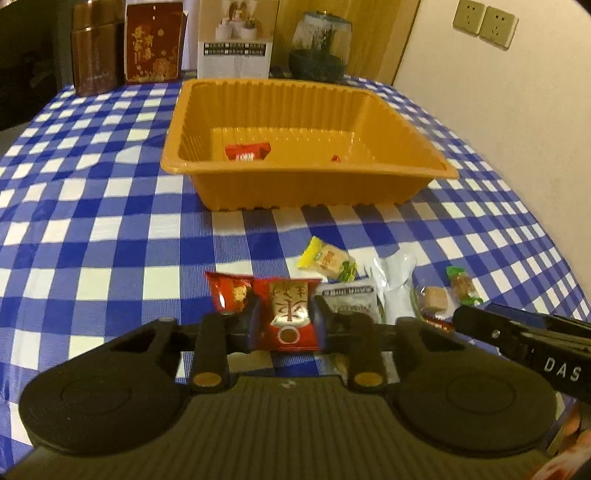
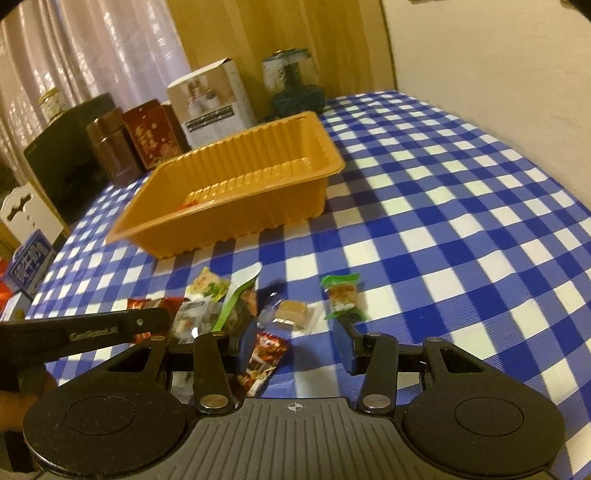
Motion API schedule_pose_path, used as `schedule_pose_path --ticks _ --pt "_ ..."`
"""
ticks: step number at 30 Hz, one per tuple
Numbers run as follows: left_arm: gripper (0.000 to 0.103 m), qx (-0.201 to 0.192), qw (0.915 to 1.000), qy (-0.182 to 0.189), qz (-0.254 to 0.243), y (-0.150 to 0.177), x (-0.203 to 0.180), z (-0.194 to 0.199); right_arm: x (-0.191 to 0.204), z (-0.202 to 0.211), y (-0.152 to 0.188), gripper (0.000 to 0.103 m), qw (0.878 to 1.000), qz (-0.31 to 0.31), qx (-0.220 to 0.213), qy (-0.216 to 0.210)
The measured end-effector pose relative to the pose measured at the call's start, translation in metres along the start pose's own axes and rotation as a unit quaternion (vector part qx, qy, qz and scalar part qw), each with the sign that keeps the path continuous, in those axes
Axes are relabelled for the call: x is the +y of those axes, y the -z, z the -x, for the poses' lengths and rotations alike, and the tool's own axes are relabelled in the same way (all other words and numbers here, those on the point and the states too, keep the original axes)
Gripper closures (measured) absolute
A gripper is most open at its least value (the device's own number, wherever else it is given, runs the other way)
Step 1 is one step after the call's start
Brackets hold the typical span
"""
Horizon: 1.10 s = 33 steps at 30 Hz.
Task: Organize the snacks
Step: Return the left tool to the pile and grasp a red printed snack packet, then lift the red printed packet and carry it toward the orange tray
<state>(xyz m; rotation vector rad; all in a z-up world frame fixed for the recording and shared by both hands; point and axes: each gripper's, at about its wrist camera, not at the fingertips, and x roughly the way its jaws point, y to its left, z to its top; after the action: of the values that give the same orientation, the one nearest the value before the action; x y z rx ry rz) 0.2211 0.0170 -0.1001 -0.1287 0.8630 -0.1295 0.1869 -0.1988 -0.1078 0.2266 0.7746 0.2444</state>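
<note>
Tray holds 2 red snacks; 1 sits in left gripper.

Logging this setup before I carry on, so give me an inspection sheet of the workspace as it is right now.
Surface: checked tablecloth, blue and white.
Job's things: orange tray holding a red packet; loose snacks on the cloth in front of it.
Clutter: boxes and a jar behind the tray.
Grippers: left gripper shut on a red snack packet; right gripper open, empty.
Cables: nothing seen.
Surroundings: wall sockets, curtain.
</note>
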Motion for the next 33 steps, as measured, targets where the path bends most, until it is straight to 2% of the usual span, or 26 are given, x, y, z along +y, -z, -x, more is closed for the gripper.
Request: schedule_pose_path --ticks 7,14,22,24,27,33 --pt "0.081 -0.009 0.9999 0.002 -0.003 0.002 -0.002 0.011 0.012 -0.009 0.007 0.057 1.0 0.017 0.017 -0.011" --pt "0.081 -0.011 0.9999 0.007 0.002 0.005 0.0 0.019 0.022 -0.018 0.014 0.057 0.999 0.037 0.026 0.005" --pt "0.081 -0.011 0.9999 0.008 0.006 0.006 0.004 0.022 0.037 -0.022 0.021 0.057 0.996 0.089 0.028 0.013" --pt "0.081 -0.012 0.9999 0.007 0.006 0.006 0.004 0.023 0.036 -0.02 0.021 0.066 0.996 0.084 0.03 0.014" --pt "0.081 -0.012 0.9999 0.007 0.004 0.007 0.004 0.024 0.033 -0.017 0.019 0.072 0.996 0.083 0.028 0.018" --pt "0.081 -0.018 0.9998 0.008 -0.003 0.007 0.002 0.028 0.031 -0.007 0.016 0.077 0.996 0.081 0.011 0.025"
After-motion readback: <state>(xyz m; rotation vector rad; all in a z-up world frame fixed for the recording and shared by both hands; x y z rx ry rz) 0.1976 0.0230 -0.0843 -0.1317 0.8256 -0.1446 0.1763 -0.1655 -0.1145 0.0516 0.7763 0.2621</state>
